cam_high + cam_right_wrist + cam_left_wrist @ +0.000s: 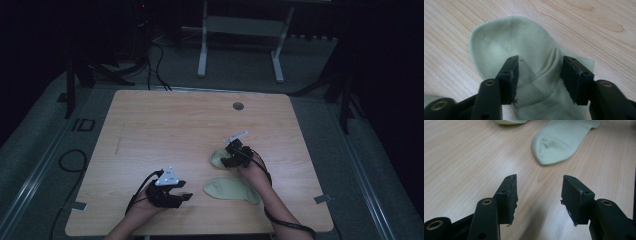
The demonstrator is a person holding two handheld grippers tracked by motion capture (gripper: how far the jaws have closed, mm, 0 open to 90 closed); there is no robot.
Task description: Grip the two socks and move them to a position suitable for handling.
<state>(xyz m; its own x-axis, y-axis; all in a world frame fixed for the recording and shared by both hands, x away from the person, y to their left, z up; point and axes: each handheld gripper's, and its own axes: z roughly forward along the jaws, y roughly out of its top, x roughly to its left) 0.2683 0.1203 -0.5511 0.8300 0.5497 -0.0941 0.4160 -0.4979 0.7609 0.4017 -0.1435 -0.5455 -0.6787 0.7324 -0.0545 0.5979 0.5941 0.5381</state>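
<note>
1. No container is present; both socks lie flat on the counter (150,125).
2. Folded sock (524,62): pale green, ribbed cuff bunched, right of centre in the high view.
3. Second sock (231,190): flat, lower centre.
4. Right hand-held gripper (540,75): jaws apart, straddling the folded sock's cuff.
5. Left hand-held gripper (539,195): jaws apart over bare wood.

Dark lab/studio, wood table (165,130), floor cables (157,60), white desk frame (240,45)
</note>
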